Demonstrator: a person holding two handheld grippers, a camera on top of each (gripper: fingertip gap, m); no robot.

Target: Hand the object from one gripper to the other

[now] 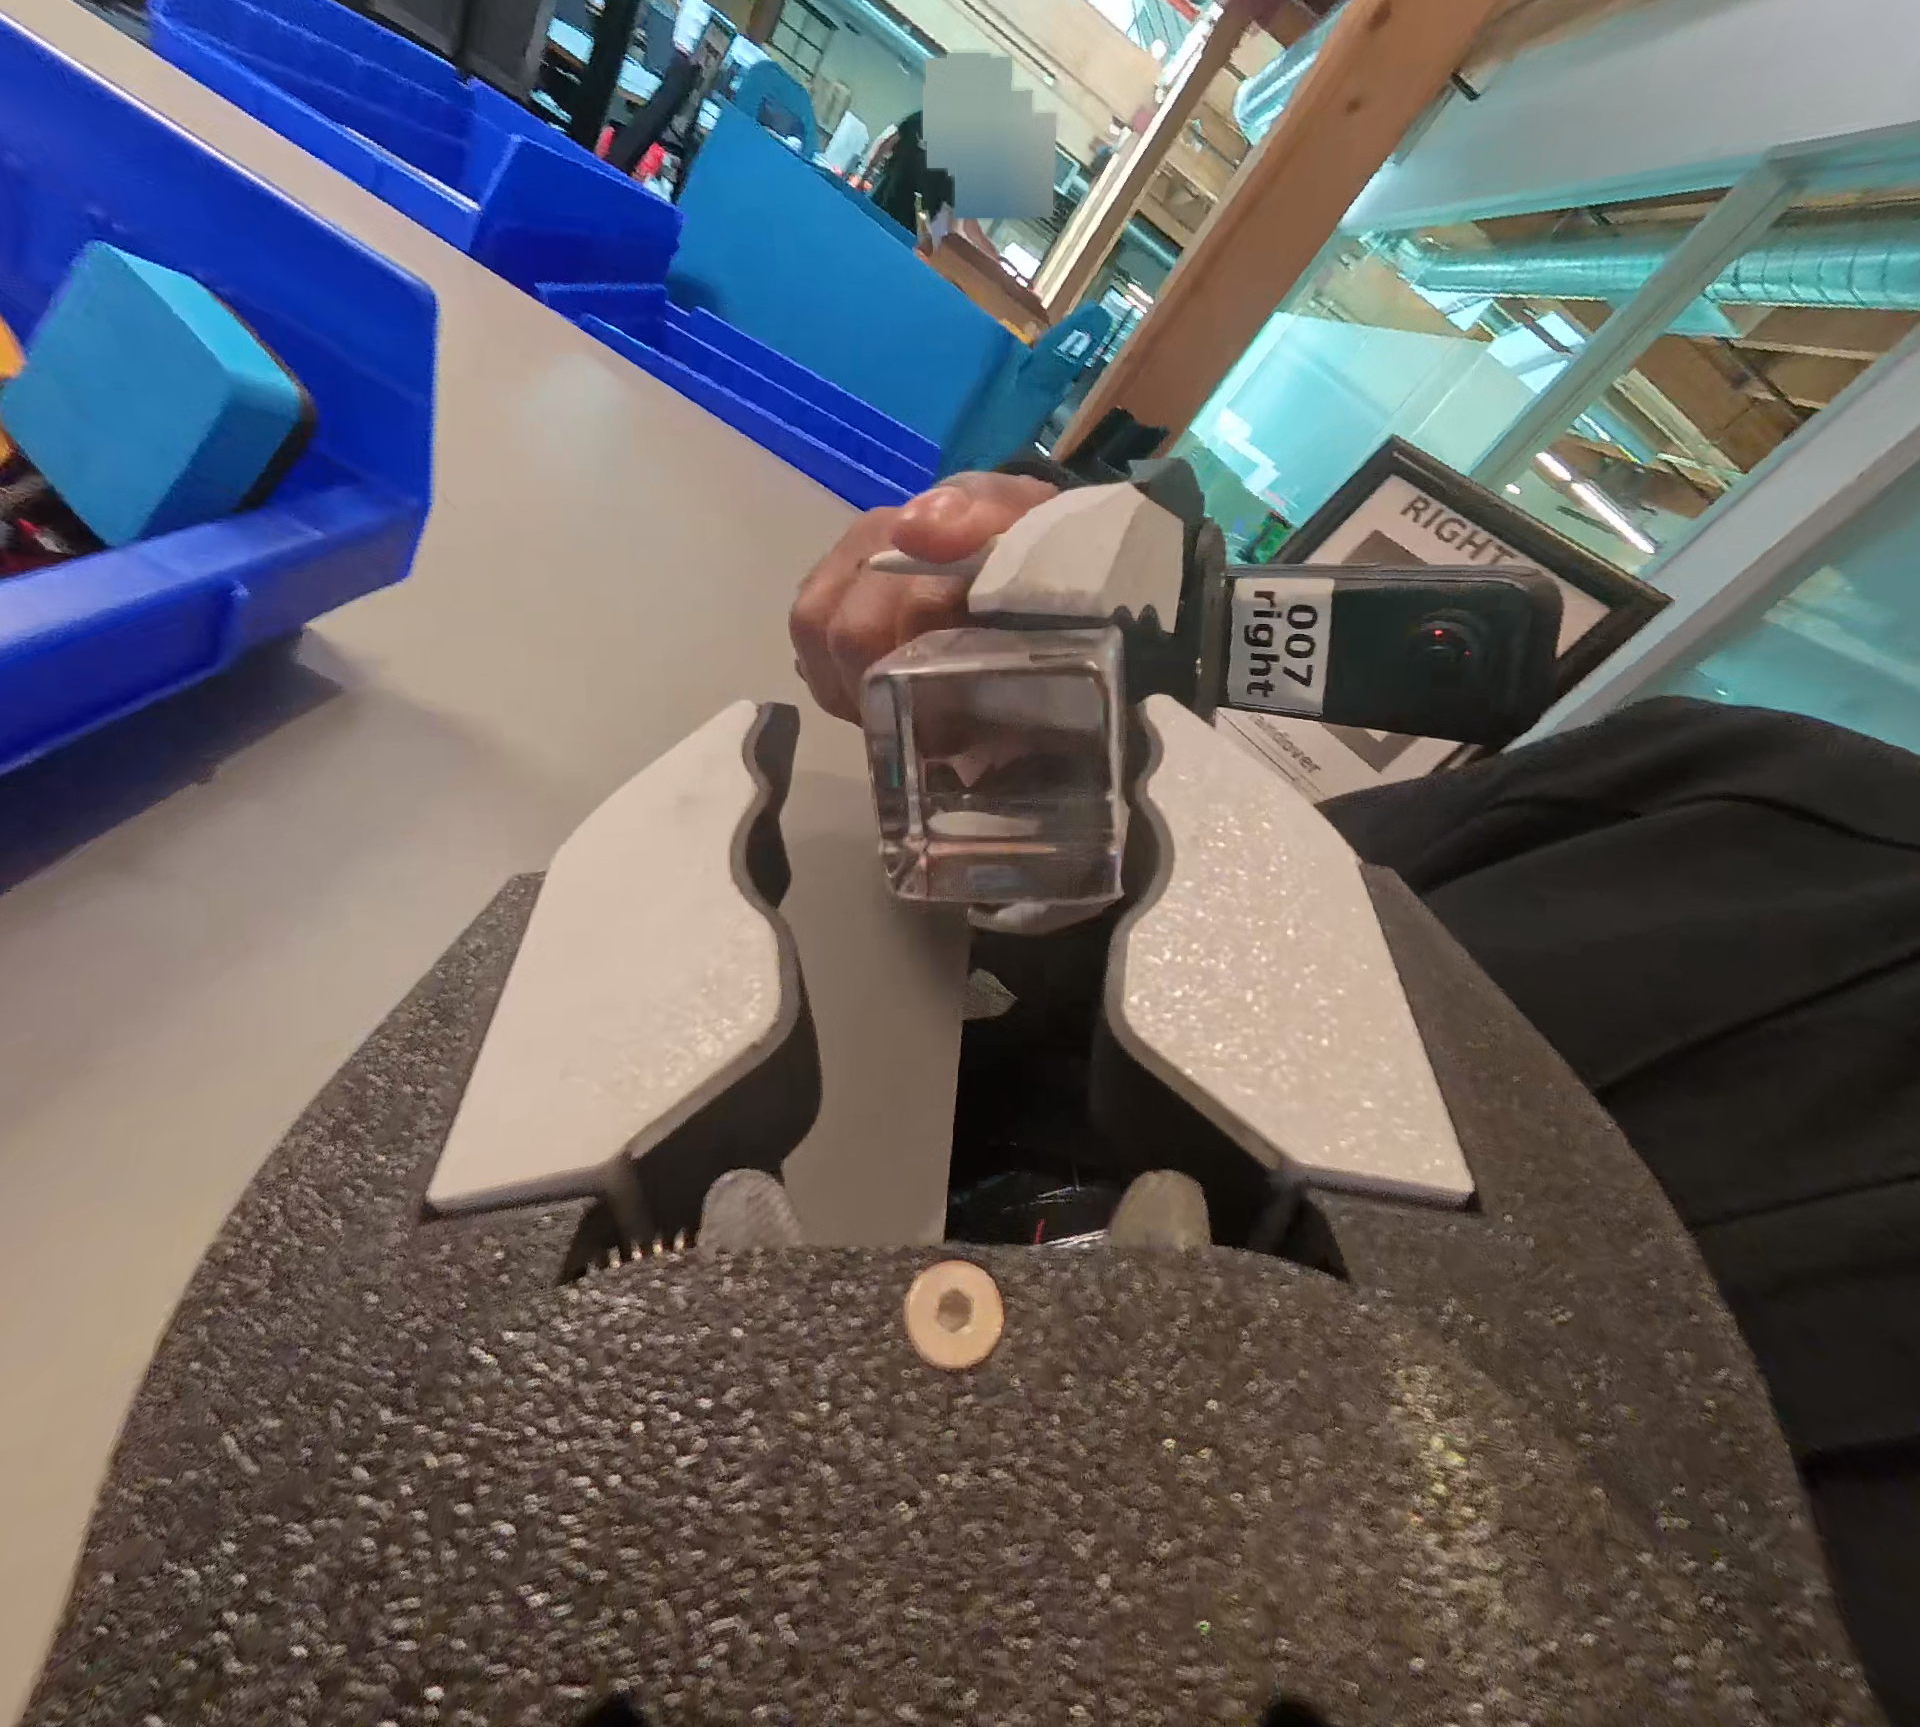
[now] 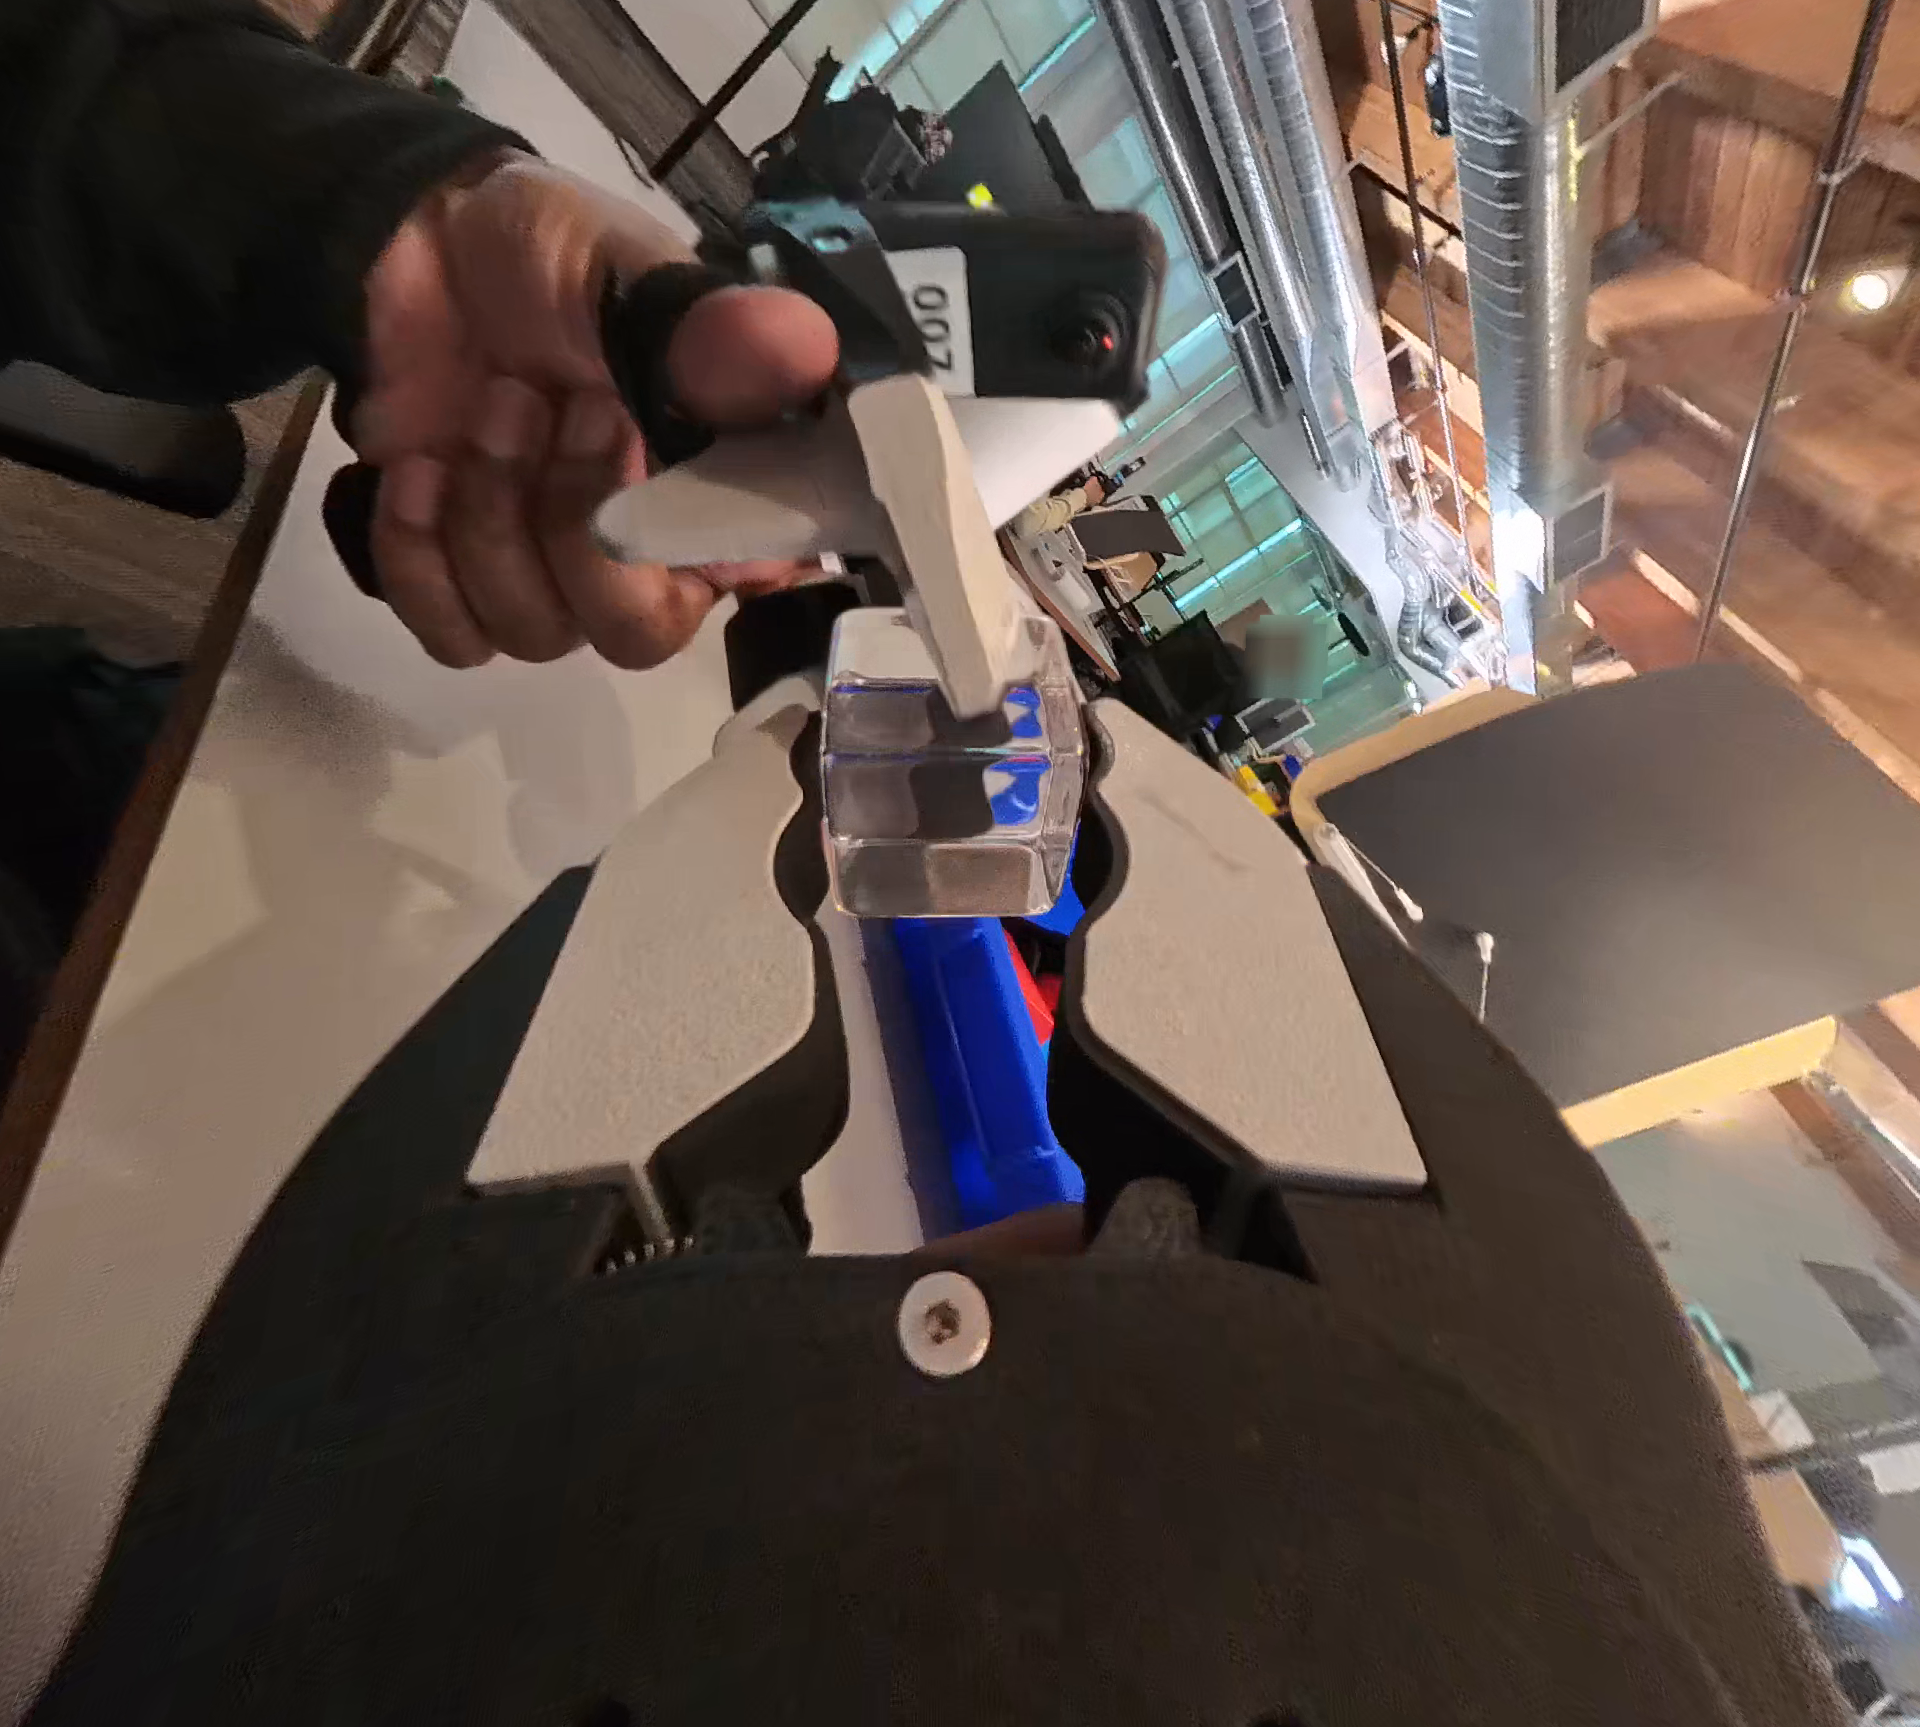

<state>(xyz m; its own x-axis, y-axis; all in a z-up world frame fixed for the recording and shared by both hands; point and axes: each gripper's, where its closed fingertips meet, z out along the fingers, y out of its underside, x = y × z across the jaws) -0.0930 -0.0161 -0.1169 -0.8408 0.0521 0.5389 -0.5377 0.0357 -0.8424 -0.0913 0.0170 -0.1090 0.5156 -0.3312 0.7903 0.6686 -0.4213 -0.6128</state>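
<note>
A clear plastic cube [image 1: 992,784] is held in the air above the table. My right gripper [image 2: 951,742] is shut on the cube [image 2: 951,804], one finger on each side. In the left wrist view it comes in from the right, with one of its fingers [image 1: 1070,550] on top of the cube and the other under it. My left gripper [image 1: 966,742] is open and straddles the cube. Its right finger touches the cube and there is a gap on the left. In the right wrist view one of the left gripper's fingers [image 2: 951,576] lies across the cube.
A blue bin [image 1: 312,534] with a light blue foam block [image 1: 156,389] stands on the grey table [image 1: 520,638] at the left. More blue bins [image 1: 582,212] line the far edge. A framed sign [image 1: 1455,534] stands at the right beside a wooden post [image 1: 1351,119]. Only a small space, under 4 cm, lies between the two pairs of fingers.
</note>
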